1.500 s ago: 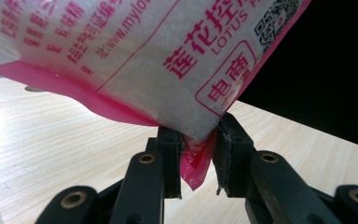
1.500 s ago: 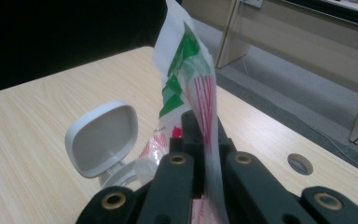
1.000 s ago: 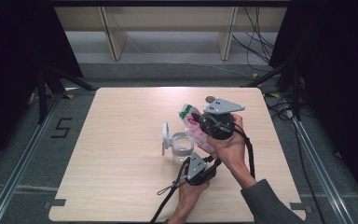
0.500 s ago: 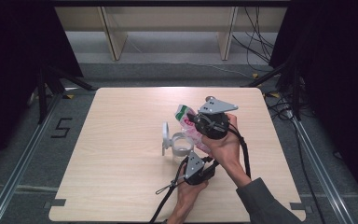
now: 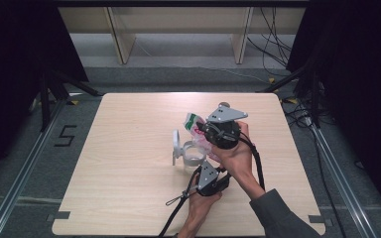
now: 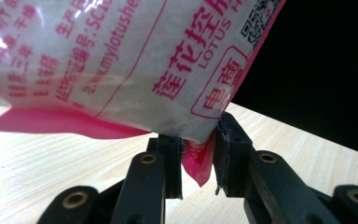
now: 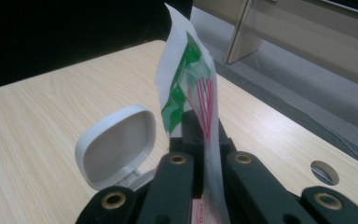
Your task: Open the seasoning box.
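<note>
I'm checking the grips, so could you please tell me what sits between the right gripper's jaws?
In the right gripper view, the right gripper has the upper edge of the plastic bag pinched between its jaws, which are closed tight on it.

The right gripper (image 5: 202, 130) and the pink-printed bag (image 5: 196, 130) pinched in it have been shifted slightly nearer the clear container (image 5: 192, 153); the bag is now held closer above the container's open white lid (image 5: 176, 143).

Packet (image 5: 196, 130) above open jar (image 5: 191, 152), mid-table (image 5: 119, 163)
</note>
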`<state>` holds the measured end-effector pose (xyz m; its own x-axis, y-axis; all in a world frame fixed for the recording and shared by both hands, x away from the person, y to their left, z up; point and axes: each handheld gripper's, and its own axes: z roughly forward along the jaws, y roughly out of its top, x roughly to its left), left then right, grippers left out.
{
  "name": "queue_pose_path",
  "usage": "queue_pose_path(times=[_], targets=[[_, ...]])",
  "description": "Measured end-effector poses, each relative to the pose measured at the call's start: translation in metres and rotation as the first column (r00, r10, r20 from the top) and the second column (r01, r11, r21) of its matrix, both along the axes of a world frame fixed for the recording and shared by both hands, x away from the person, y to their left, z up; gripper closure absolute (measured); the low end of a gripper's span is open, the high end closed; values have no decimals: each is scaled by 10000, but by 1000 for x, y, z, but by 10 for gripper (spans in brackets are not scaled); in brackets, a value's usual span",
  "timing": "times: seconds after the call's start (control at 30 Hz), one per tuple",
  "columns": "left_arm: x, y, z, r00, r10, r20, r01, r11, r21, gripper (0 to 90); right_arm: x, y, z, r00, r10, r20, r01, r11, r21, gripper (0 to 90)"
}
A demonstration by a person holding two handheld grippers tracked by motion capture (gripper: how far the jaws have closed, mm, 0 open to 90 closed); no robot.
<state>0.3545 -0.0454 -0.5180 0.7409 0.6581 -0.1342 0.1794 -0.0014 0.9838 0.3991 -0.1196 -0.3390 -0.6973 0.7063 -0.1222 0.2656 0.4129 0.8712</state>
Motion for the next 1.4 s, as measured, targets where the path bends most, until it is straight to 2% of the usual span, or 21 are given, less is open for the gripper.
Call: queue_pose_path(times=[0.03,0.13,0.2,0.23,0.27,0.3,0.33,0.4,0.5,0.57,0.63,0.7,0.73,0.77,0.8,0.83,0.93,1.03,1.17,1.23,1.4], targets=[[0,1,0,10000,-48,66,48,9999,121,739,1,0,0,10000,79,16,-79,10000,-38,900],[2,2,0,9999,24,136,-25,10000,40,739,1,1,0,9999,101,-12,-101,9999,55,900],[2,3,-1,10000,-75,7,75,10000,-18,740,1,1,-1,10000,92,26,-92,9999,101,900],[2,2,-1,9999,-110,-15,110,9999,-28,739,2,2,-2,9999,21,155,-23,10000,84,900],[2,2,-1,9999,-143,-18,143,9999,-62,740,1,3,-2,9999,104,-20,-104,9999,-63,900],[2,2,-1,9999,-143,-18,143,9999,-62,740,1,4,-3,9999,130,89,-129,9998,-128,900],[1,2,-1,10000,-46,-5,46,9999,127,740,1,4,-2,9999,136,60,-135,9998,-117,900],[2,1,-1,9999,-163,17,163,9999,-57,740,1,4,-2,10000,9,31,-9,10000,34,900],[2,0,-2,9999,-117,13,117,9999,-81,741,2,5,-4,9998,135,113,-133,9998,-178,900],[2,1,-1,9998,-188,-3,188,9998,-89,741,2,5,-3,9999,137,-90,-139,9996,-237,900],[2,1,0,9998,-203,-1,203,9997,-158,741,3,6,-4,9999,87,85,-87,9999,-74,900],[2,-1,-1,9998,-206,-6,206,9995,-229,741,4,8,-5,9998,133,157,-129,9995,-275,900],[2,-1,-1,9998,-206,-6,206,9995,-229,741,2,10,-5,9999,76,-143,-79,9996,-260,900],[2,0,0,9998,-182,43,183,9995,-253,741,4,9,-5,9999,169,-20,-170,9995,-248,900],[1,2,2,9999,-113,-30,113,9999,94,741,3,9,-4,10000,98,10,-98,9998,-178,900],[2,1,1,9997,-232,34,233,9995,-205,741,3,9,-4,9998,175,79,-174,9997,-161,900],[2,0,0,9998,-199,2,199,9994,-282,742,3,13,-7,9998,174,-1,-174,9990,-406,900],[1,2,1,9999,-146,68,147,9997,-191,742,4,12,-6,9998,169,55,-169,9998,-123,900],[1,1,1,9998,-193,96,195,9997,-170,742,4,14,-7,9998,204,-12,-204,9992,-341,900],[0,2,2,9999,-114,42,114,9999,-87,742,4,13,-7,9999,129,34,-129,9999,-73,900],[0,3,2,9999,-123,34,123,9999,-33,742,4,11,-5,9998,189,-43,-189,9998,-3,900]])
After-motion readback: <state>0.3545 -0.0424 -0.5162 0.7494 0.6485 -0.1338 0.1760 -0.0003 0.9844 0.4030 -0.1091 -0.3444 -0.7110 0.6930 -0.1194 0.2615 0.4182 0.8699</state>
